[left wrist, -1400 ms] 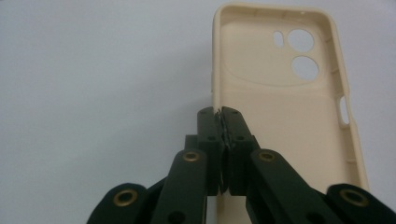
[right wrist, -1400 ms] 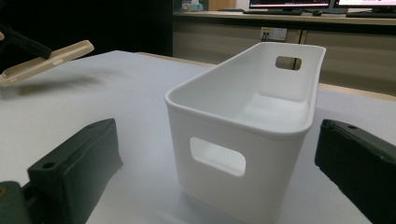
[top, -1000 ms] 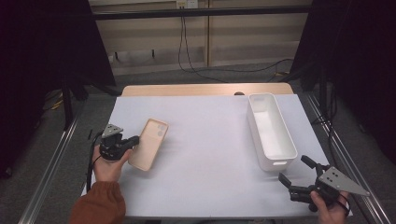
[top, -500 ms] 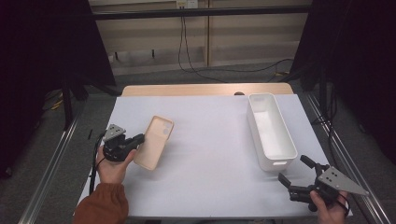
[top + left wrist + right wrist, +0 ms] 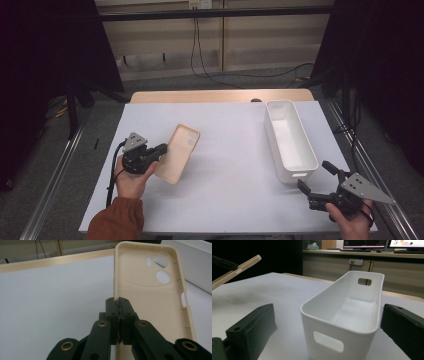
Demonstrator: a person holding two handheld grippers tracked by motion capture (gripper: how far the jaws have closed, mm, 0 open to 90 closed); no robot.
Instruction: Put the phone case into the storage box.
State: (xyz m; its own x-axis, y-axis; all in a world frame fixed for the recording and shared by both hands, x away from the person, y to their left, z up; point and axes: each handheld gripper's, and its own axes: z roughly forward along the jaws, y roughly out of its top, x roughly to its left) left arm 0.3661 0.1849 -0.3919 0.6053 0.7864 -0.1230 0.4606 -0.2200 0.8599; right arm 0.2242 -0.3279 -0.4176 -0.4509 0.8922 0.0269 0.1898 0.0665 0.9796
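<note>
Phone case, beige and hollow side showing, is pinched by 1 long edge in the left gripper, its fingers pressed tight on the rim, the case tilted up off the white bench. Right gripper sits low with fingers spread wide, the white bin just ahead of them.

The phone case is plain cream-beige. The bin is plain white. Both claws, left and right, are black. The surface is pale grey-white, with a light wood strip along its far edge. The person's sleeve is rust orange.
</note>
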